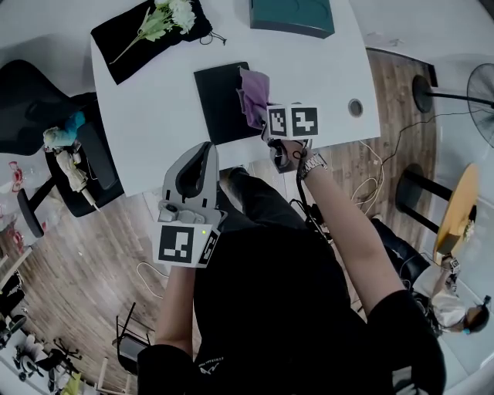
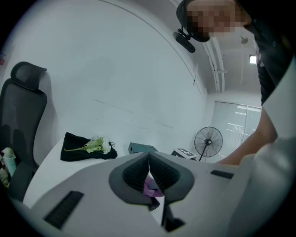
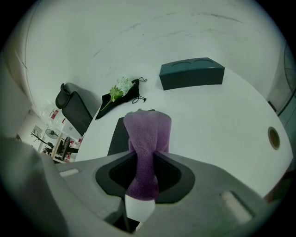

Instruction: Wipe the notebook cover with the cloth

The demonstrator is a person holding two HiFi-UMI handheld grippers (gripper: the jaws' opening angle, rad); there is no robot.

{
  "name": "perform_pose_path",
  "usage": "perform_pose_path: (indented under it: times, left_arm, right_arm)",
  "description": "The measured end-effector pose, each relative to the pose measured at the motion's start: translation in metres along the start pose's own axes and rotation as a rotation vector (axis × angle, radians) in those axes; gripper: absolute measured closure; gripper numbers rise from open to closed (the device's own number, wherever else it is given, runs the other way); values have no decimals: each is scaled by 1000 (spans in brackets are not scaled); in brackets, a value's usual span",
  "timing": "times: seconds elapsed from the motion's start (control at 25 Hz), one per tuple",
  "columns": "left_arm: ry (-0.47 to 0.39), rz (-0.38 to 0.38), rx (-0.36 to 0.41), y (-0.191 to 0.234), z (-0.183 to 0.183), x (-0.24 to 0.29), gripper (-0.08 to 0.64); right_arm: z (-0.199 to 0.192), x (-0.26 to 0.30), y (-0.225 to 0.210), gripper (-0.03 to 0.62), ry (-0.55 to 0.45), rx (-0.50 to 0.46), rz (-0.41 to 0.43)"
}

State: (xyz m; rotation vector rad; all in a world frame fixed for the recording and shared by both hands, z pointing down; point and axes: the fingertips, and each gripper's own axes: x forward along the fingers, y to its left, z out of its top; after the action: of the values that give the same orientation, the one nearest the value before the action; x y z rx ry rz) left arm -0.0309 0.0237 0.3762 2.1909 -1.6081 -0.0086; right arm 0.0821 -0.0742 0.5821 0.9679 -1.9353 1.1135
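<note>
Purple cloth (image 1: 255,94) clenched in right hand-held gripper (image 3: 147,172), apparently touching black notebook (image 1: 216,104) on white table (image 1: 154,116); left hand-held gripper (image 2: 149,166) closed, empty, held off table.

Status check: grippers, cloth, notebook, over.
Right gripper shut on purple cloth, held over the black notebook's right part. Left gripper shut, empty, back off the table. Flowers and teal box lie apart from it.

Three views, one white table (image 1: 154,108)
Your head camera looks steeply down; the left gripper view peers low from off the near edge, the right sits close above. All share the far-edge teal box (image 1: 292,15).
</note>
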Motion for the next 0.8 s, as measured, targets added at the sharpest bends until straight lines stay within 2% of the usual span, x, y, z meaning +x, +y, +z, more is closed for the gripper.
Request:
perform_pose_path:
  times: [0.36,0.8]
  left_arm:
    - [-7,-32,10,21,13,-22,554]
    - [1,10,0,50,9,-57,554]
  right_arm:
    - [-14,6,50,495,8,-14,22]
    - [-45,28,103,494,76,-59,58]
